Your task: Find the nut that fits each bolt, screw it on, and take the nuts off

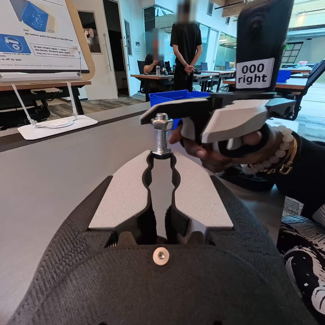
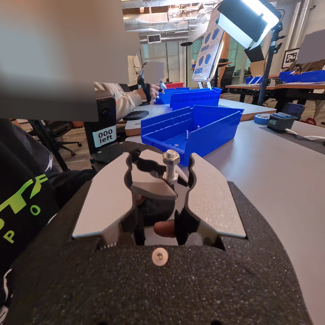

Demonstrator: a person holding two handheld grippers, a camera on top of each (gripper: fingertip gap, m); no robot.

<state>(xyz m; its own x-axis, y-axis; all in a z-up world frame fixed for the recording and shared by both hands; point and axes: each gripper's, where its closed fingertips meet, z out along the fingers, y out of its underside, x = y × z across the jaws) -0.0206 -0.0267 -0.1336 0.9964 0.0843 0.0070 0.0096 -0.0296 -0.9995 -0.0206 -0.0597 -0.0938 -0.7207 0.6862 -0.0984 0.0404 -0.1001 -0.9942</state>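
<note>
Above the grey tabletop (image 1: 73, 175), the left gripper (image 1: 161, 154) pinched the hexagonal head of a bright, zinc-plated steel bolt (image 1: 161, 139), its two grey fingertips (image 1: 140, 158) pressed on opposite sides so that the threaded shank stood upright. A silver hexagonal steel nut (image 1: 162, 123) sat at the top of the shank, with only the tip of the thread showing above it; most of the thread below lay bare. The right gripper (image 2: 159, 164) was spread wide, its fingers (image 2: 198, 168) either side of the nut and clear of it, with nothing held. Seen from the left wrist, one of its fingers passed just behind the nut. Behind both stood an open blue plastic bin (image 2: 219, 133) holding a few small loose metal fasteners (image 2: 187, 134), too small to identify.

Judged from this arrangement, the nut for this bolt had been matched and started, or was nearly unscrewed; which of the two cannot be told. The likely next move was for the right gripper to close on the nut and turn it. The fasteners in the bin suggested further pieces left to handle.
</note>
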